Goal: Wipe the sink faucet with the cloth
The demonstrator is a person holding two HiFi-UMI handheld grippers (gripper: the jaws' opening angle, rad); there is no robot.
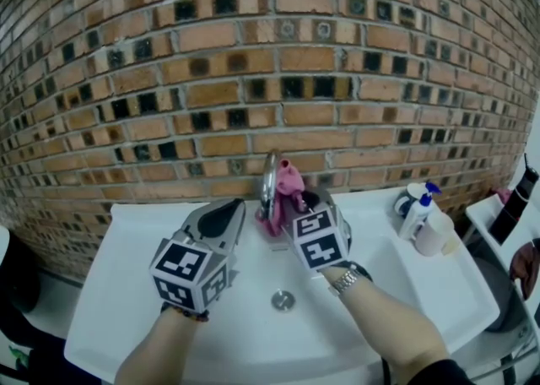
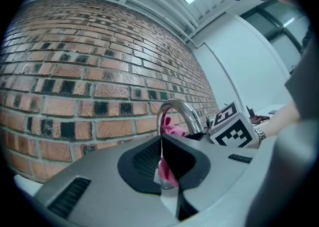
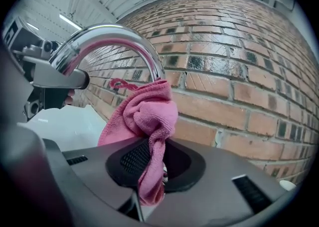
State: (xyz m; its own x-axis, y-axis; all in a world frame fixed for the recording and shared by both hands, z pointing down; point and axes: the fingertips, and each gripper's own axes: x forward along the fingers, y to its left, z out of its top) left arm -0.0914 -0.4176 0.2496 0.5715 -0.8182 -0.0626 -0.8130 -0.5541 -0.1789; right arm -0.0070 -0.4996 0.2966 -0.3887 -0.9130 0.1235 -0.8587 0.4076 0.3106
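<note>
A chrome arched faucet stands at the back of the white sink. A pink cloth is bunched against the faucet's arch. My right gripper is shut on a twisted fold of it, just right of the spout. My left gripper is level just left of the faucet with its jaws shut. Pink cloth shows past the notch under the jaws, and nothing is gripped between them.
A brick wall rises directly behind the faucet. The drain lies in the basin below both grippers. A spray bottle and a white bottle stand on the sink's right rim. A dark object stands on a shelf at far right.
</note>
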